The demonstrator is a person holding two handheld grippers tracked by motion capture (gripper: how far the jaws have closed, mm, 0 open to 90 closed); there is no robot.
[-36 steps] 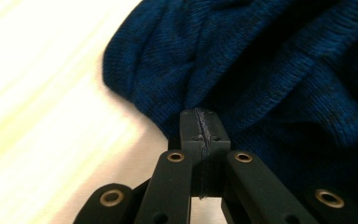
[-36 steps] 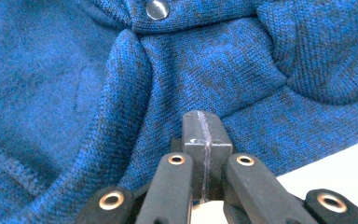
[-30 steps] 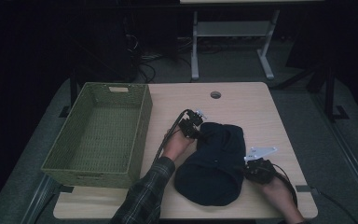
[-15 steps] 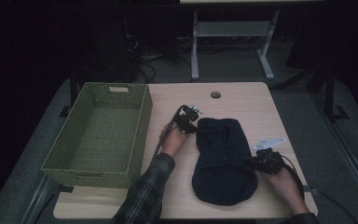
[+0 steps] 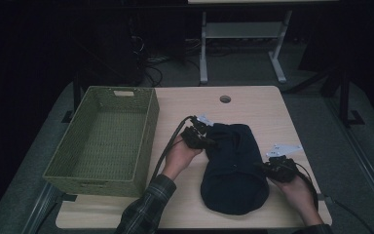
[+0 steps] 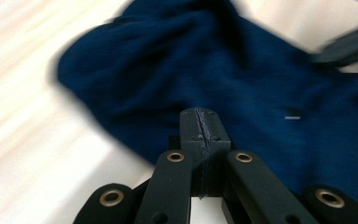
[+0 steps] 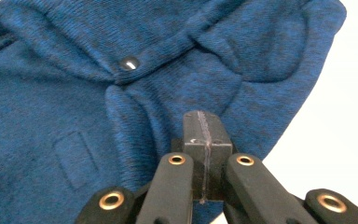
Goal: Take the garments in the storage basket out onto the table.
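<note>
At the wooden table (image 5: 253, 105), I hold my two grippers against a dark blue knitted garment (image 5: 233, 168) that lies folded into a long bundle on the right half of the tabletop, well apart from the woven green basket (image 5: 148, 141) standing on the left half. My left gripper (image 5: 200, 139) sits at the garment's far left corner, seen from the high view; its jaws are pressed fully together, pad against pad, with nothing visible between them, the tip lying against the blue knit (image 6: 205, 74) (that gripper view is blurred, so I cannot say whether any cloth is nipped at the very tip). My right gripper (image 5: 272, 168) rests at the garment's right edge, about midway along the bundle; its jaws too are closed flat on each other, and the closed tip overlaps the cloth, though I cannot tell whether it touches it. In the right gripper view the cloth (image 7: 98, 93) shows folds running toward a small dark snap button (image 7: 129, 63), with a stitched rectangular patch (image 7: 76, 158) lower left and bare pale tabletop (image 7: 349, 140) to the right of the fabric edge. My plaid sleeve (image 5: 148, 204) enters from the bottom edge of the high view. A round cable hole (image 5: 225, 99) marks the table's far side, beyond the garment.
</note>
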